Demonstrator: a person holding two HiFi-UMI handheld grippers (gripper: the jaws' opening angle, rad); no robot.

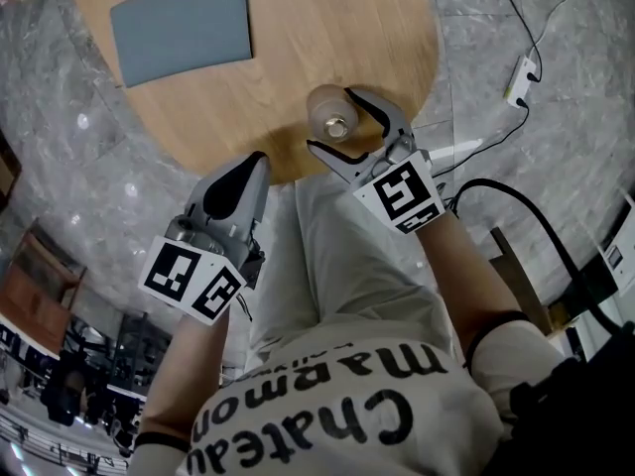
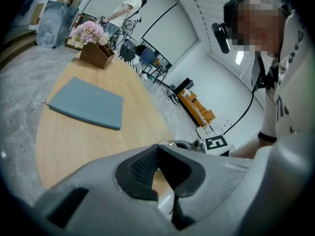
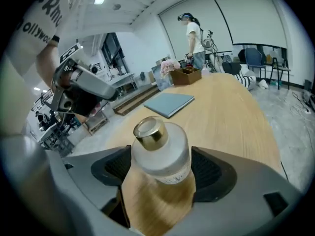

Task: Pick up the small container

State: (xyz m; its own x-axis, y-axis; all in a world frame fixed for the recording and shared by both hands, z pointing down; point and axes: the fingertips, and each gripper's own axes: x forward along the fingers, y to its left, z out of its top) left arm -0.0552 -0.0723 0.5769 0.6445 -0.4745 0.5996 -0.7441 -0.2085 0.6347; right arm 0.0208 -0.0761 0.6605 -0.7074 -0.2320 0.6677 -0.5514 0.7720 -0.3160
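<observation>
— Both jaws of our right claw (image 1: 334,122) stand released, the small container (image 3: 158,149) between them on the worktop (image 3: 231,117).
— Glass, we judge: slippery, fragile. We should squeeze its body, not the cap (image 3: 149,131).

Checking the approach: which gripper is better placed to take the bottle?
Right. The right gripper has its open jaws either side of the bottle near the table edge. The left gripper is shut, off to the side, holding nothing.

Print on small container (image 3: 162,156) unreadable, table (image 1: 327,28) top cropped
</observation>
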